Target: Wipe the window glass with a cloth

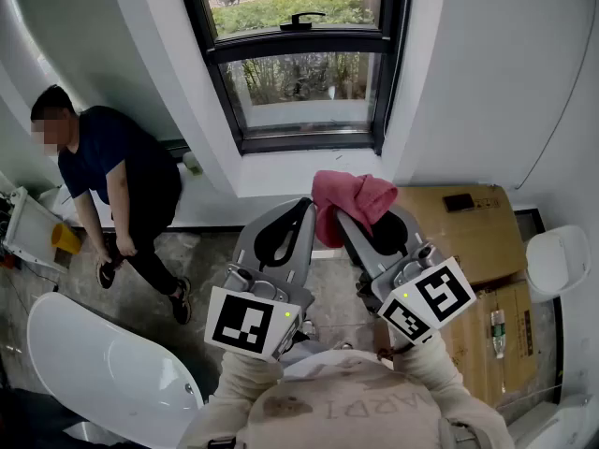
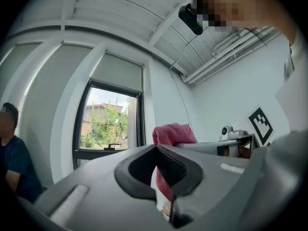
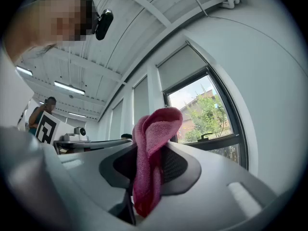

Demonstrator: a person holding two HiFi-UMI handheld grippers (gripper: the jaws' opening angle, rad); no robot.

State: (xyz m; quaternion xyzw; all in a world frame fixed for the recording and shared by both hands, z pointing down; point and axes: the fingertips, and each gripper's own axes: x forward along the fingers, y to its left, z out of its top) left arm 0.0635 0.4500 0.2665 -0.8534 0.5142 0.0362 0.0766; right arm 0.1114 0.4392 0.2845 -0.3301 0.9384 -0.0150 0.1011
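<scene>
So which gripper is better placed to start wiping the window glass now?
The right gripper, whose jaws are shut on the pink cloth, facing the window glass; the left gripper is shut on nothing.

Clear air up to the window glass (image 1: 304,87); person (image 1: 117,176) well left.

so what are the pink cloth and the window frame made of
pink cloth: looks like terry or microfibre, matte, going by its fuzzy nap and soft folds. window frame: probably painted or coated metal, dark with a satin sheen, going by its slim straight profiles; plastic can't be ruled out.
</scene>
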